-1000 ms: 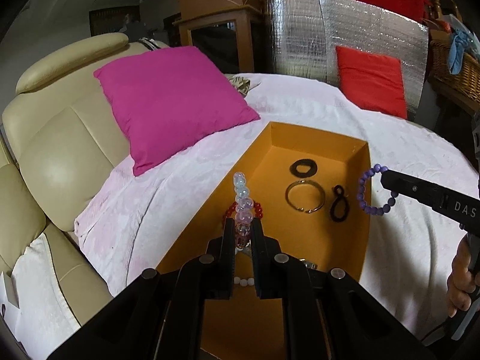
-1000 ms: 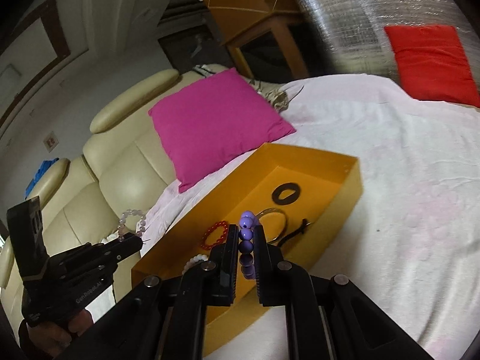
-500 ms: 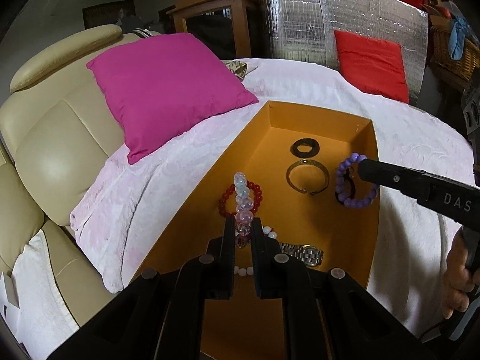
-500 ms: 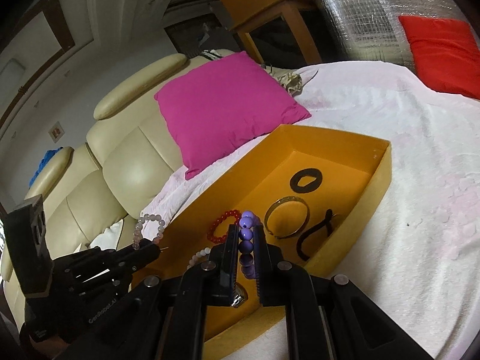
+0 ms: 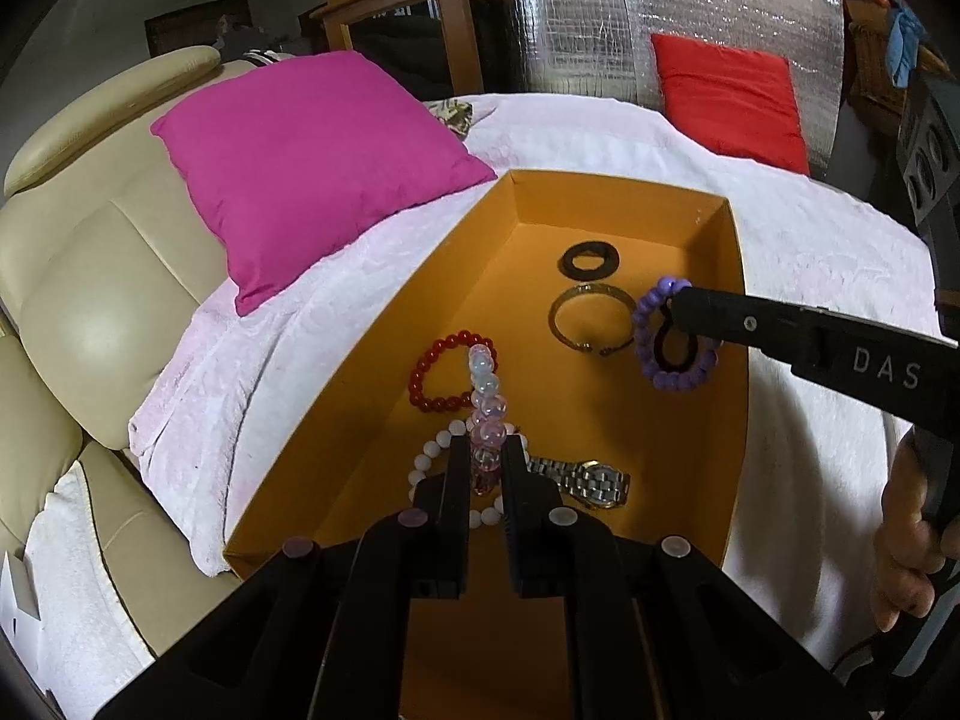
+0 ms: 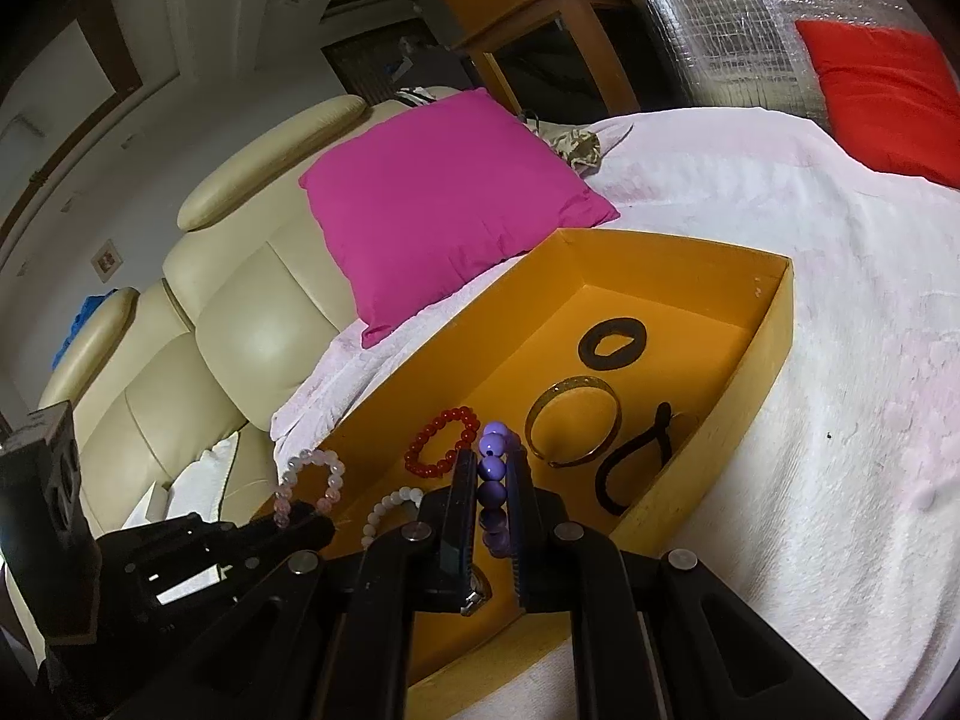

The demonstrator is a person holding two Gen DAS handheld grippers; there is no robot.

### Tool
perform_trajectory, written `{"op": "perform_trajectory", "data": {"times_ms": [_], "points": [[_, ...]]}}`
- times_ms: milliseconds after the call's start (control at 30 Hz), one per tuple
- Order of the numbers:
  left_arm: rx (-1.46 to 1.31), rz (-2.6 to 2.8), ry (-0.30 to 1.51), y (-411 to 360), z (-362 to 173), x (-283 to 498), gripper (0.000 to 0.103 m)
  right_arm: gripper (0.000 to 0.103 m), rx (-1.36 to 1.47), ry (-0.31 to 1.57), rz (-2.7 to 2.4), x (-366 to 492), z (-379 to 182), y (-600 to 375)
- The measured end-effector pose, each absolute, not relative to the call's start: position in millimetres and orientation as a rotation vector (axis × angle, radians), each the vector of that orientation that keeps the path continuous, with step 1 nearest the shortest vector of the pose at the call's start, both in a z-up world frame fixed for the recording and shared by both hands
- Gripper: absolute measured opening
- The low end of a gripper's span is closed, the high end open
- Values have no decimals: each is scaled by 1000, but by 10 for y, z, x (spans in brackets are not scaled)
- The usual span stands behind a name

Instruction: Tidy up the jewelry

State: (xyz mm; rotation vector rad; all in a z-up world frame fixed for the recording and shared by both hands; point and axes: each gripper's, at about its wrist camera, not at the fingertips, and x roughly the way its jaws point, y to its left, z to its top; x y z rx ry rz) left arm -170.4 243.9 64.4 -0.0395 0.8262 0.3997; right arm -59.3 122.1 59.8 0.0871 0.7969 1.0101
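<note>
While a cream sofa (image 5: 90, 312) fills the left side of both views, a pink cushion (image 5: 312, 162) leans on it and overlaps the white cloth (image 5: 600, 138) spread over the surface beside it. On that cloth sits an open orange box (image 5: 735, 420), the place where the jewelry lies.

The left gripper (image 5: 485, 468) points down into the near end of the box, its fingers (image 5: 457, 480) clenched on a pale pink and clear bead bracelet (image 5: 487, 396) that stands up between them. In the right wrist view the same bracelet (image 6: 309, 483) shows as a loop at the tip of the left gripper (image 6: 300, 525), over the box's left wall.

On the box floor, from left to right, lie a red bead bracelet (image 5: 444, 369), a white bead bracelet (image 5: 429, 462) partly under the left fingers, a metal watch (image 5: 585, 480), a gold bangle (image 5: 591, 315), a flat black ring (image 5: 591, 258) beyond it, and a black hair tie (image 6: 639, 456) near the right wall.

The right gripper (image 6: 493, 492) reaches in from the right, its fingers (image 6: 462, 492) clamped on a purple bead bracelet (image 6: 495, 468). From the left wrist view this bracelet (image 5: 675, 339) hangs at the fingertip just above the hair tie. A hand (image 5: 912, 534) grips the right tool's handle at the right edge.

A red cushion (image 5: 732, 96) stands far back against silver foil (image 5: 600, 18).
</note>
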Motion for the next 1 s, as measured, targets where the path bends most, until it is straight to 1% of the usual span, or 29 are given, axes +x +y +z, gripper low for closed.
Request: {"op": "perform_trajectory", "data": {"times_ms": [467, 533, 567, 633, 667, 700, 733, 767, 800, 833, 867, 900, 933, 967, 1000], "points": [[-8, 391, 887, 2361, 523, -1628, 10, 12, 107, 813, 1003, -576, 492, 1312], [-2, 393, 888, 2341, 528, -1624, 12, 12, 118, 811, 1002, -562, 511, 1289], [2, 395, 887, 2333, 533, -1622, 17, 12, 124, 811, 998, -550, 519, 1276], [14, 408, 880, 2314, 563, -1628, 31, 13, 141, 814, 990, -516, 540, 1238], [18, 415, 873, 2304, 583, -1634, 45, 13, 150, 817, 985, -498, 549, 1215], [24, 424, 861, 2296, 608, -1644, 53, 13, 156, 817, 980, -488, 559, 1198], [31, 431, 850, 2284, 636, -1652, 54, 14, 161, 820, 976, -475, 570, 1175], [38, 432, 844, 2272, 664, -1654, 54, 19, 165, 826, 974, -464, 581, 1158], [45, 432, 841, 2254, 690, -1654, 54, 31, 172, 837, 972, -454, 593, 1132], [51, 433, 840, 2241, 708, -1653, 55, 39, 180, 840, 968, -452, 606, 1111], [61, 437, 837, 2218, 735, -1657, 55, 60, 190, 837, 960, -455, 629, 1075], [70, 442, 833, 2198, 759, -1662, 56, 69, 198, 825, 954, -466, 660, 1038], [79, 447, 830, 2182, 779, -1664, 57, 69, 201, 815, 954, -477, 686, 1005], [87, 454, 827, 2169, 806, -1668, 61, 69, 199, 811, 956, -488, 717, 981], [96, 464, 822, 2152, 835, -1676, 67, 69, 196, 810, 957, -494, 747, 960]]}}
